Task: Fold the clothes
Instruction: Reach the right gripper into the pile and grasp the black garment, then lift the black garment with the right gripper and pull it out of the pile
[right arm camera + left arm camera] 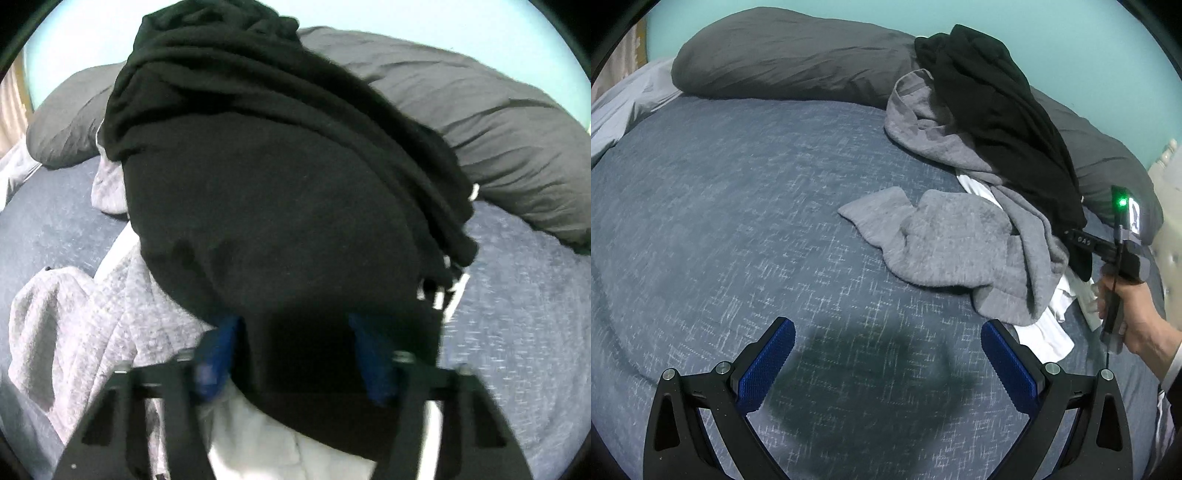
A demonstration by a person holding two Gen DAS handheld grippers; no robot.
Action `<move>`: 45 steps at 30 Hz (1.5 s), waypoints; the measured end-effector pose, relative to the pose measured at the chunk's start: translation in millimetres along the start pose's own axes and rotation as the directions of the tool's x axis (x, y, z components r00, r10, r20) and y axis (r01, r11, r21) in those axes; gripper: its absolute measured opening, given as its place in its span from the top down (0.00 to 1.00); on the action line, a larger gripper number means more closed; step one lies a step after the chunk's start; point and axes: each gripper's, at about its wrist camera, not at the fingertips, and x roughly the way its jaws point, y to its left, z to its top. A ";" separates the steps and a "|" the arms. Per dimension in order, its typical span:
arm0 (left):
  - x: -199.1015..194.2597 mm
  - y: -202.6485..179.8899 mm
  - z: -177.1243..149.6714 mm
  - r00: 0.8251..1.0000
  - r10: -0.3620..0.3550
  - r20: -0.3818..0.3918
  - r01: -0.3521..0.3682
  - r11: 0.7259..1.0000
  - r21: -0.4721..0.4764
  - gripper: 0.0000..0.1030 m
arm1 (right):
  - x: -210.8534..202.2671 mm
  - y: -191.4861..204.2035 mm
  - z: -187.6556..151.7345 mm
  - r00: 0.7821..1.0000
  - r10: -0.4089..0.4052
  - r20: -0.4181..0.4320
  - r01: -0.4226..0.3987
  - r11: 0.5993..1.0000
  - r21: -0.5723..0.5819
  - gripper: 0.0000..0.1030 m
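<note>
Black garment (280,206): tops the clothes pile on the bed (720,221), far right. Your right tool (295,343): wide, straddling its near hem; pinch one layer only. Left tool (888,365): wide, empty.

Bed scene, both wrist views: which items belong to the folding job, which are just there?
Job:
black garment, on top of the pile
grey garment
white garment, underneath
left gripper, open over bare bedspread
right gripper, open at the black garment

Just there:
dark grey pillows
blue bedspread
</note>
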 end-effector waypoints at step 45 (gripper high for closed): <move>-270.0 -2.3 -177.9 0.979 -0.080 0.188 0.078 0.997 0.021 0.00 | -442.2 119.6 -217.7 0.770 0.530 0.356 -0.457 0.847 -0.272 0.94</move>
